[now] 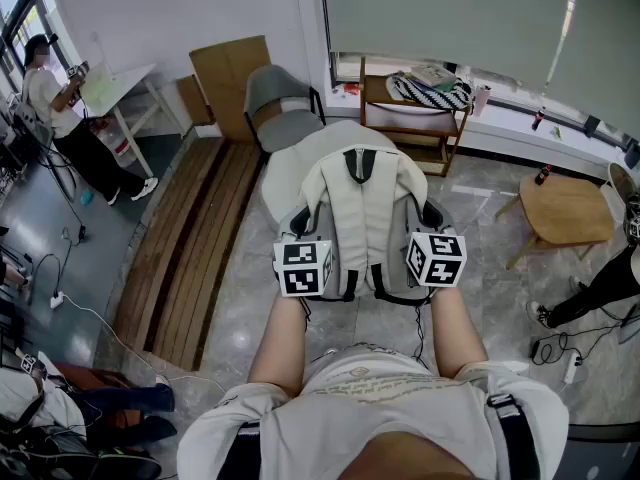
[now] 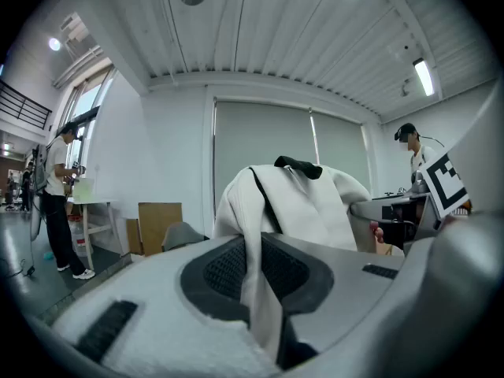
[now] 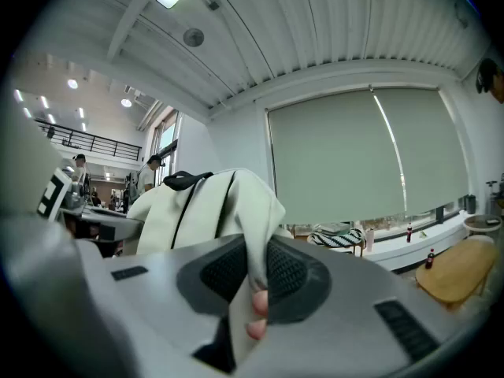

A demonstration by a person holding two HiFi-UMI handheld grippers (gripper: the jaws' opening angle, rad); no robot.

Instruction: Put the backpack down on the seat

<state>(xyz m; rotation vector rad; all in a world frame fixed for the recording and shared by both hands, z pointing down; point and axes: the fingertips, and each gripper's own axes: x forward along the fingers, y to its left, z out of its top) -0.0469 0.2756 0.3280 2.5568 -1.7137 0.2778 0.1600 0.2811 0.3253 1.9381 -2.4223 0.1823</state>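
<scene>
A cream backpack [image 1: 365, 203] with black trim and a black top handle hangs upright in front of me, straps toward me. Behind and under it is a pale cushioned seat [image 1: 285, 173]; whether the pack rests on it I cannot tell. My left gripper [image 1: 312, 248] is shut on the pack's left edge, with cream fabric [image 2: 264, 290] pinched between the jaws. On the opposite side my right gripper [image 1: 425, 243] is shut on a fold of the same fabric [image 3: 250, 266]. Each gripper view shows the backpack [image 2: 303, 203] [image 3: 201, 211] rising beyond the jaws.
A grey chair [image 1: 283, 108] and leaning wooden boards [image 1: 232, 73] stand behind the seat. A wooden shelf [image 1: 415, 118] is at the back, a small wooden table [image 1: 565, 208] to the right, floor planks [image 1: 195, 248] to the left. A person [image 1: 70, 118] stands by a white table [image 1: 120, 83].
</scene>
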